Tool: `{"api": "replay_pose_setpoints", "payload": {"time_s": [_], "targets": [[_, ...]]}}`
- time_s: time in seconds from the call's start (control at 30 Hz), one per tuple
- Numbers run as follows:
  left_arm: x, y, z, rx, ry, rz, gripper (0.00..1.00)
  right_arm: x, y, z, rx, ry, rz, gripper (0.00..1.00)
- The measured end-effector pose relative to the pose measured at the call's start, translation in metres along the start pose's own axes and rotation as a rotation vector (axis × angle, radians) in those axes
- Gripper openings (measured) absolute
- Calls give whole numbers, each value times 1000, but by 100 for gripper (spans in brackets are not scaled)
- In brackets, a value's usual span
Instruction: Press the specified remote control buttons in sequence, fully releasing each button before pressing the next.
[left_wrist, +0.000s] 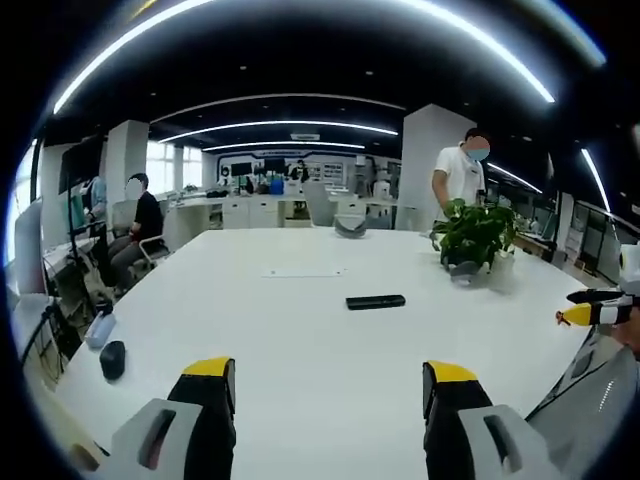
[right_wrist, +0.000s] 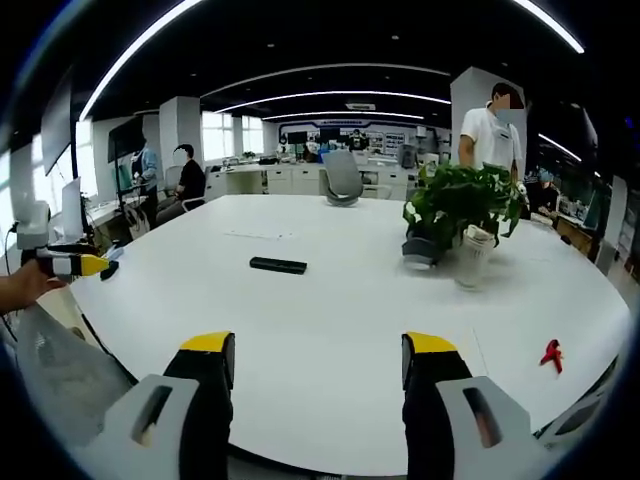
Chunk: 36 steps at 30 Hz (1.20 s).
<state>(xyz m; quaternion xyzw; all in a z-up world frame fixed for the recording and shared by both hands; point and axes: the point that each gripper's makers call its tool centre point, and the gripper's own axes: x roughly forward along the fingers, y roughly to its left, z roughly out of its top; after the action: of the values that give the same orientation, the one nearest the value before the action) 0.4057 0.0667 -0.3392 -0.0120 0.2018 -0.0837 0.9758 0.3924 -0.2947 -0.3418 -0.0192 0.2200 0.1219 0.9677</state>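
Note:
A black remote control (left_wrist: 375, 302) lies flat on the big white table (left_wrist: 300, 330), well ahead of my left gripper (left_wrist: 330, 385), whose yellow-tipped jaws stand wide apart and hold nothing. In the right gripper view the same remote (right_wrist: 278, 265) lies left of centre on the table (right_wrist: 330, 330), far beyond my right gripper (right_wrist: 318, 365), which is also open and holds nothing. The right gripper's yellow tip (left_wrist: 580, 315) pokes in at the right edge of the left gripper view. At the left edge of the right gripper view, a hand holds the left gripper (right_wrist: 70, 263).
A potted green plant (right_wrist: 455, 215) with a white cup (right_wrist: 475, 255) beside it stands right of the remote. A small red thing (right_wrist: 550, 354) lies near the table's right edge. Chairs and a dark mouse-like object (left_wrist: 113, 358) sit at the left; people stand and sit beyond the table.

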Motion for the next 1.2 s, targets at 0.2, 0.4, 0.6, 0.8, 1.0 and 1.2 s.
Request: {"api": "replay_pose_setpoints", "payload": {"time_s": [0.2,0.4,0.6,0.8,1.0,1.2], "targets": [[5,-5,0,11,25,-15,78,0,-2,0,12,0,-5,69],[16,-13,10,67,52,-58,77,0,-2,-1,25,1,2,67],[33,-21,22,114,99,-111,71,1,0,-1,19,5,12,65],[53,-33,31,146,115,-164,71,1,0,-2,22,10,11,64],[82,-49,39,226,149,-259,71,2,1,-3,30,16,23,60],[107,-53,49,290,152,-294,71,3,3,-6,22,32,29,58]]}}
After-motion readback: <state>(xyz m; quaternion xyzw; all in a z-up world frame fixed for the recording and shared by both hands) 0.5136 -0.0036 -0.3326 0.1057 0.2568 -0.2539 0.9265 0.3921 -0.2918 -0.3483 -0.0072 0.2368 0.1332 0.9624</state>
